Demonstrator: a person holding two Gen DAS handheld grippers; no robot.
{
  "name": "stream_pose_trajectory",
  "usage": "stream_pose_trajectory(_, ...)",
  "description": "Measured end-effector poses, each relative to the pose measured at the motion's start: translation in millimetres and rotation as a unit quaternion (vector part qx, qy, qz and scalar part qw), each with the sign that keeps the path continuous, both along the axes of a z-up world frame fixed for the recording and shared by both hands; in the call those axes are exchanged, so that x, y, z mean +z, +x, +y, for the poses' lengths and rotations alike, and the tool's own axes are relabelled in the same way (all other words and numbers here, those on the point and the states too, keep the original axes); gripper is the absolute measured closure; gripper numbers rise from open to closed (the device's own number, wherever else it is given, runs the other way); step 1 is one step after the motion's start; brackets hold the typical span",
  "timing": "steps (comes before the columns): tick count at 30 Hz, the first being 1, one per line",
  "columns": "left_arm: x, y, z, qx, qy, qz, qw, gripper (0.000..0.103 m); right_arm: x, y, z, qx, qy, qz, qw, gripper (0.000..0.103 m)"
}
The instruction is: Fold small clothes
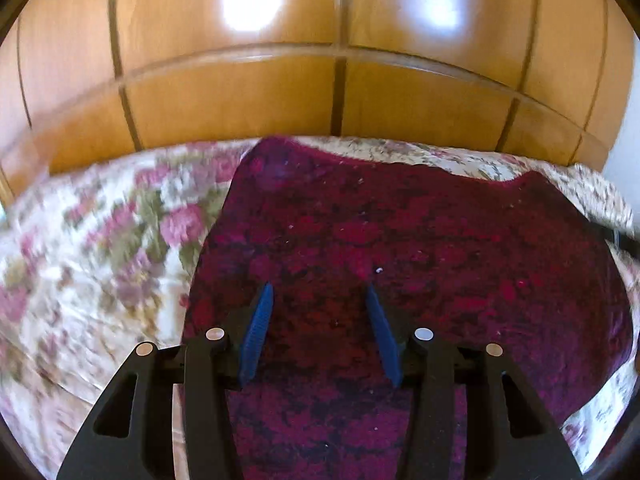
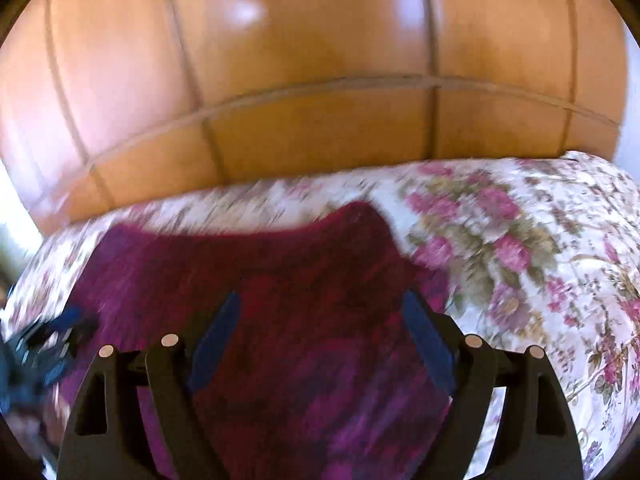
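A dark crimson fuzzy garment (image 1: 400, 240) lies spread flat on a floral bedspread (image 1: 100, 240). My left gripper (image 1: 320, 292) is open, its blue fingers apart just above the garment's near middle, holding nothing. In the right wrist view the same garment (image 2: 260, 264) lies under my right gripper (image 2: 322, 300), which is open wide and empty over the garment's right part. The left gripper (image 2: 52, 340) shows blurred at the left edge of the right wrist view. The right wrist view is motion-blurred.
A glossy wooden wardrobe (image 1: 320, 80) with panelled doors stands just behind the bed. The floral bedspread (image 2: 520, 260) stretches right of the garment in the right wrist view and left of it in the left wrist view.
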State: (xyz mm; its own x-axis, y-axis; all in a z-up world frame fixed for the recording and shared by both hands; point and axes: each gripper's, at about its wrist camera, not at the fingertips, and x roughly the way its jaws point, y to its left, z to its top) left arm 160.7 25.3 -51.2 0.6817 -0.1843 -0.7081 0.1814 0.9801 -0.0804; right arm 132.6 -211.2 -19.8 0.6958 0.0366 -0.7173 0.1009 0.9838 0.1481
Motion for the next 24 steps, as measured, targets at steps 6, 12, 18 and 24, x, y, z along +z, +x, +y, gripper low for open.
stream_pose_trajectory(6,9.3,-10.9,-1.5,0.014,-0.008,-0.008,0.9998,0.055,-35.3,-2.1,-0.5,-0.007,0.005,0.024,1.000,0.018)
stream_pose_trajectory(12,27.8,-40.0,-11.6,-0.002,-0.010,-0.042,0.9991,0.055,-35.3,-5.4,3.8,-0.012,0.002,0.013,1.000,0.015)
stream_pose_trajectory(18,32.1,-62.4,-24.7,-0.027,-0.002,-0.050,0.9984,0.055,-22.8,-17.4,1.6,-0.018,0.018,0.000,1.000,0.007)
stream_pose_trajectory(24,32.9,-81.8,-39.4,-0.049,0.016,-0.061,0.9968,0.055,-10.0,-44.3,-15.7,-0.045,0.053,-0.020,0.997,0.005)
